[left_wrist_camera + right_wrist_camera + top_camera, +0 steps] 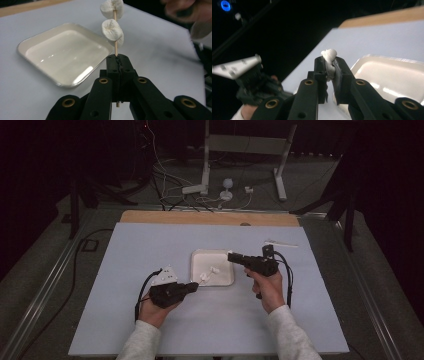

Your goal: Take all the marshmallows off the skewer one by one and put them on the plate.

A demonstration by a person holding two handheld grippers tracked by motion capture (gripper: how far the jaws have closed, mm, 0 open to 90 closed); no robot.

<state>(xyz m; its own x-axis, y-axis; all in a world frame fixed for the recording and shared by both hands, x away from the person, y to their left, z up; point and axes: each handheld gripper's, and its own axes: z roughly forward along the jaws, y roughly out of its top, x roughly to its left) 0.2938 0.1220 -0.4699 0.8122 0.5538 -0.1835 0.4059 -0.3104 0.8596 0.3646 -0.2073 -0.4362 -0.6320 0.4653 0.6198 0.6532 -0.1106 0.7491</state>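
My left gripper (117,58) is shut on a thin wooden skewer (115,47) that carries two white marshmallows (112,29), the upper one (112,8) at its tip. In the high view the left gripper (196,285) holds the skewer's marshmallows (209,272) over the front edge of the white square tray (200,257). My right gripper (329,60) is shut on a squashed white marshmallow (329,55). In the high view the right gripper (231,256) hovers at the tray's right edge.
A white stick-like item (280,243) lies on the pale blue table top (150,245) behind the right hand. A wooden strip (210,217) borders the far edge. Stand legs and cables (210,190) are on the floor beyond.
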